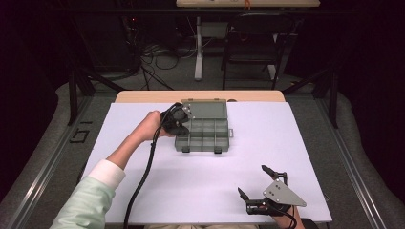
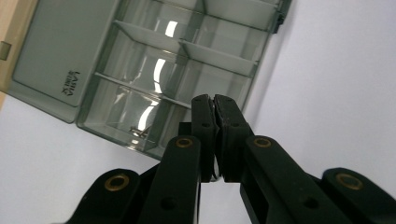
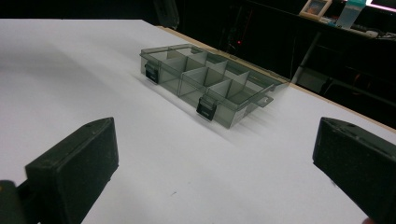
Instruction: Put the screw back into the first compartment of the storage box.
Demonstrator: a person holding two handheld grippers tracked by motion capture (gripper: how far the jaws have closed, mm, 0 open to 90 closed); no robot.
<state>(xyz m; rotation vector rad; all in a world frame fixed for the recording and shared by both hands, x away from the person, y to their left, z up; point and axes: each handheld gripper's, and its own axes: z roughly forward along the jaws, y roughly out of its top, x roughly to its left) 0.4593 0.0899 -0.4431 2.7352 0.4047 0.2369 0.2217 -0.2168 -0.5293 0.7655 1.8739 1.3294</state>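
Hovering left gripper (image 2: 215, 100), jaws pressed together, over open smoky-grey plastic compartment box (image 1: 203, 128), seemingly dropping something in; right gripper (image 1: 252, 181) idling spread near.

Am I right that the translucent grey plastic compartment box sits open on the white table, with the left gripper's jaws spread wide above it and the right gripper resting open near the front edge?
Not quite: the left gripper has its jaws shut, pressed together, as the left gripper view shows. The translucent grey plastic compartment box does sit open on the white table, and the right gripper is open near the front edge.
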